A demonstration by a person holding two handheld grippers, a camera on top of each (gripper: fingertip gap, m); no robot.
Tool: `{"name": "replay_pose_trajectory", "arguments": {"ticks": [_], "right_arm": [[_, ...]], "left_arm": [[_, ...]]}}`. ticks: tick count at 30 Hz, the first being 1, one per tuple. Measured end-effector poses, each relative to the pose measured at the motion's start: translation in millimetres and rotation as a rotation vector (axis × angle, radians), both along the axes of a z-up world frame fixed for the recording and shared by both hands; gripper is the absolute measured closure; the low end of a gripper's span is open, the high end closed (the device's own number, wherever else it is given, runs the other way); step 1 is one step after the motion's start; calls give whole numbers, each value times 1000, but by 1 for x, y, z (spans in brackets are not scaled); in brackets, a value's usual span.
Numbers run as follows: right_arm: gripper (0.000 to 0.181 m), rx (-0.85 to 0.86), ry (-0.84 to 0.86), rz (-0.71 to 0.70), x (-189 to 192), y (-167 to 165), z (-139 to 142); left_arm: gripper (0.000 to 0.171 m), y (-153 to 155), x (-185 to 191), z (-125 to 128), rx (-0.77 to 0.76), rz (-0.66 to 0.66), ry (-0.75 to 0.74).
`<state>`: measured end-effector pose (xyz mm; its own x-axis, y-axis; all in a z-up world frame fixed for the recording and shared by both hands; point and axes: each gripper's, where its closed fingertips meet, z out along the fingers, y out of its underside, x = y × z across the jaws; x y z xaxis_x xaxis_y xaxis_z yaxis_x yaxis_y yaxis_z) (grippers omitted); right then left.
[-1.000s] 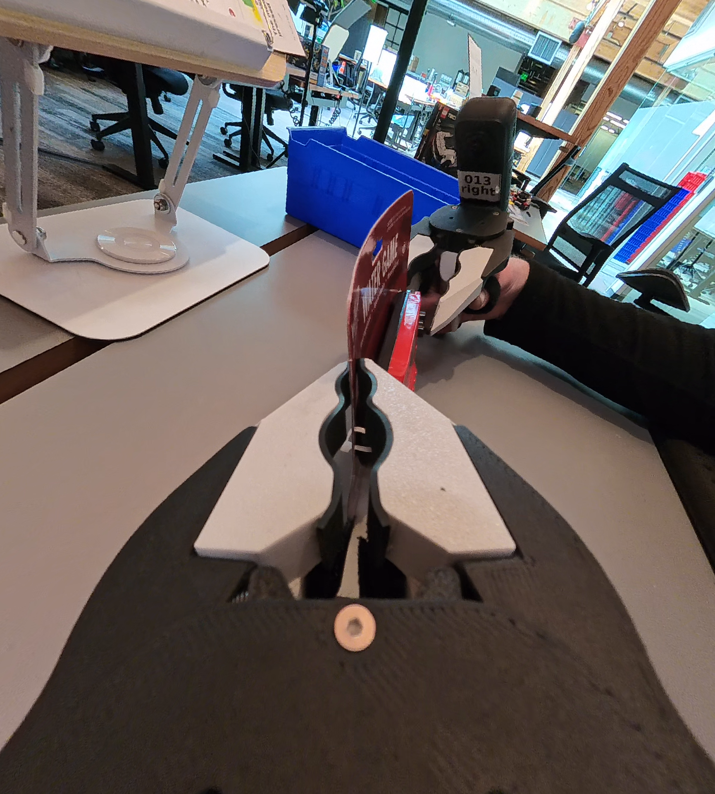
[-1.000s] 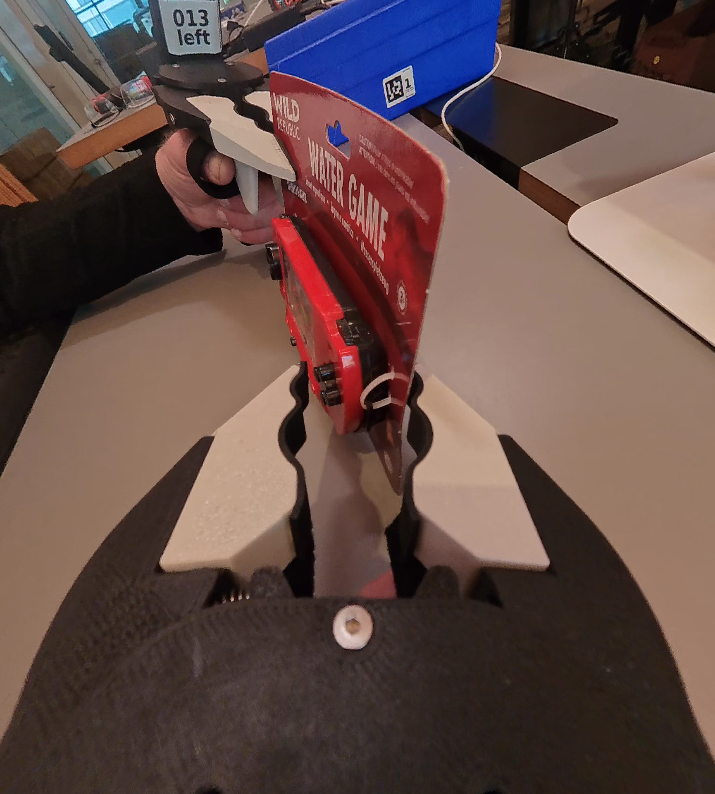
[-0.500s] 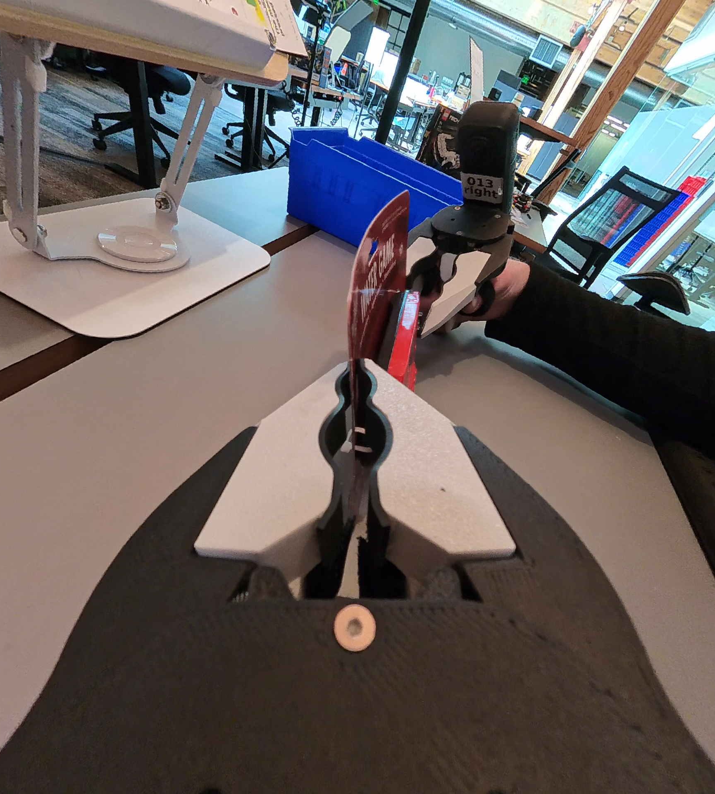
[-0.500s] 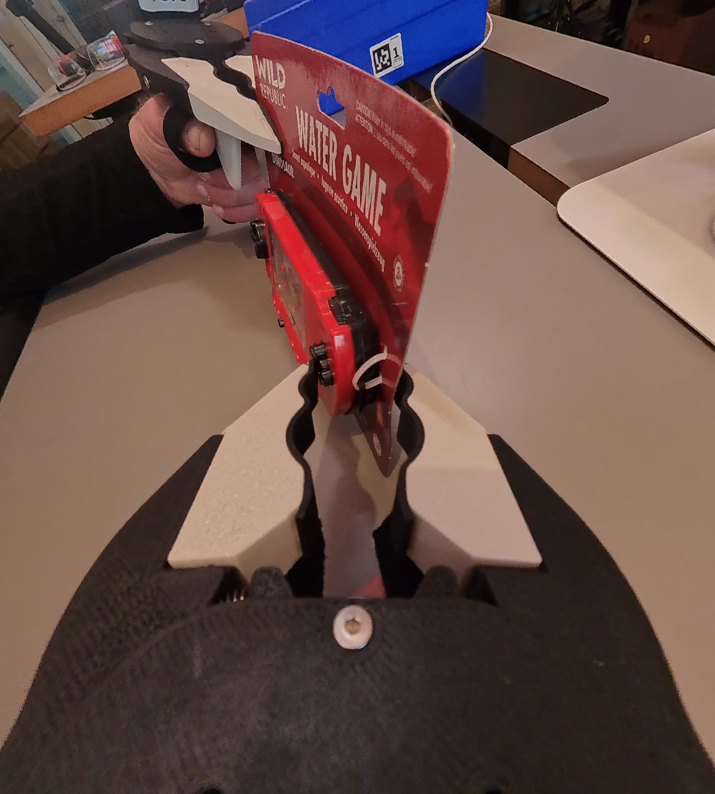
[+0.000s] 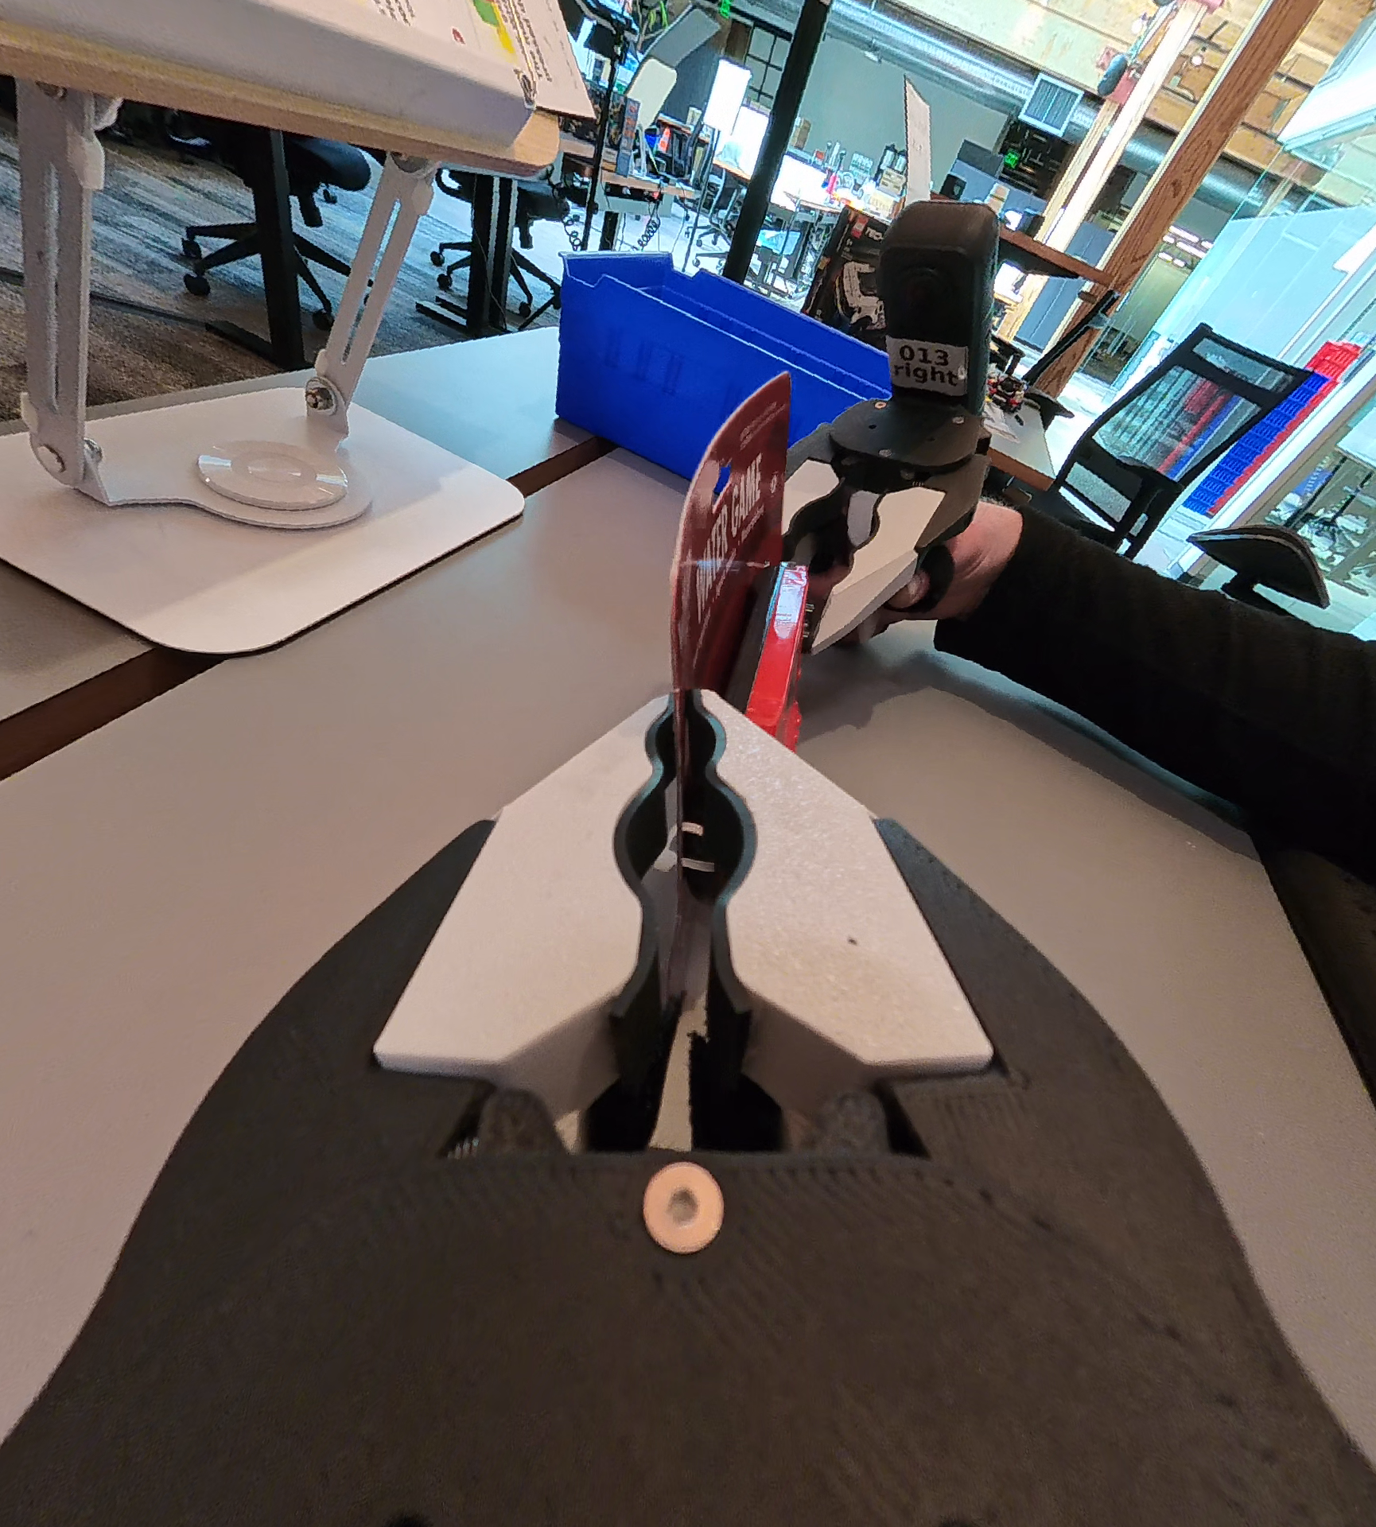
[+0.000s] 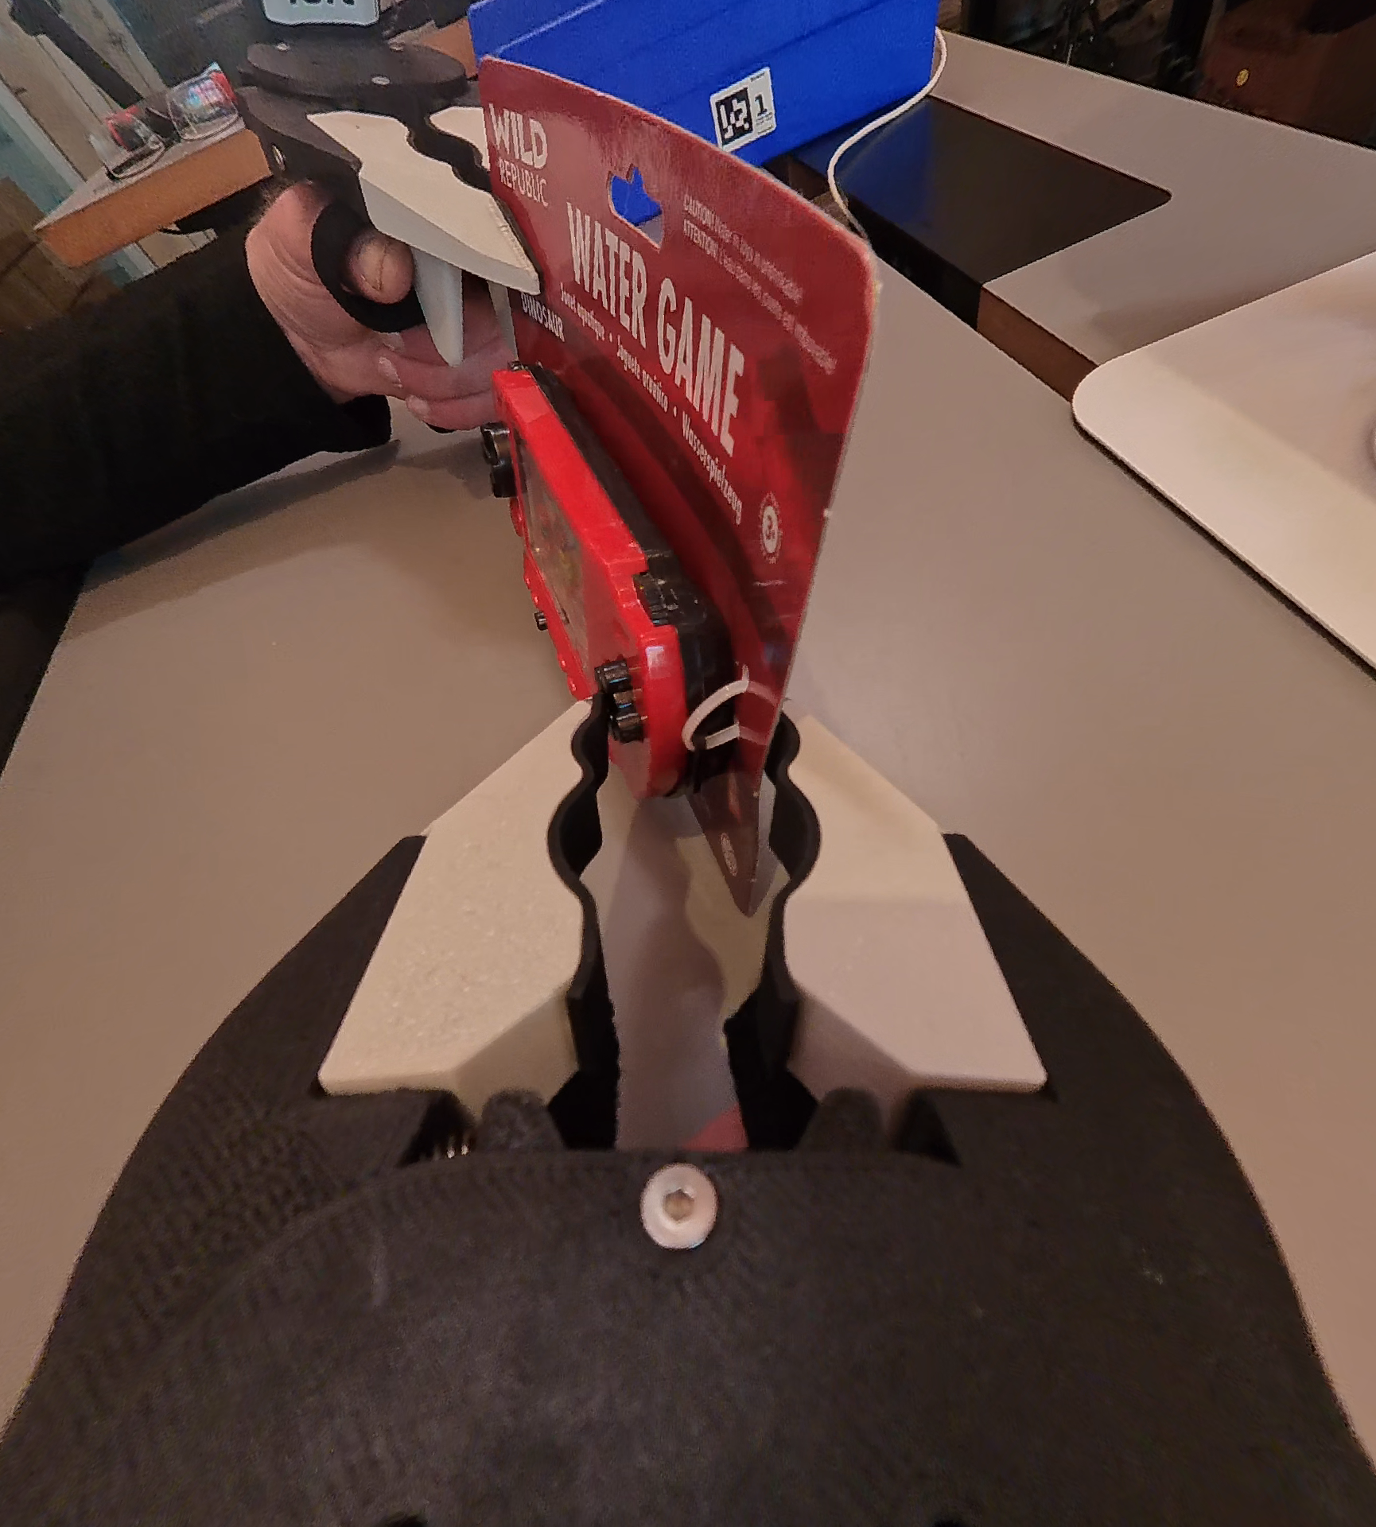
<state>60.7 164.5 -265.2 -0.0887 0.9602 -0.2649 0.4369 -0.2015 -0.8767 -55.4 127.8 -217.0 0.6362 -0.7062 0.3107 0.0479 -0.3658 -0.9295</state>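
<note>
Since a second ago, the right gripper has closed in until the red toy enters its parted, empty jaws. Opposite, the left gripper stays clamped on the red backing card, holding it upright over the grey table. A blue bin stands beyond.

The top of the left gripper is cut off by the upper edge in the right wrist view. Part of the blue bin is hidden behind the red card. The toy's front is seen only edge-on, so its picture cannot be made out.
</note>
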Motion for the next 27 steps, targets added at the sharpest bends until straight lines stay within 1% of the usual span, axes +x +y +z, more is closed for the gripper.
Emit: {"name": "replay_pose_trajectory", "arguments": {"ticks": [8,12,17,22,27], "right_arm": [[139,-10,0,-4,1,0,1],[139,-9,8,-6,1,0,3],[145,-34,50,-25,2,5,11],[146,-39,53,-29,2,5,11],[152,-31,50,-16,3,5,11]], "left_arm": [[171,0,3,-2,-5,-9,7],[171,0,3,-2,-5,-10,8],[171,0,3,-3,-6,-10,8],[171,0,4,-3,-6,-11,8],[171,0,4,-2,-5,-10,8]]}}
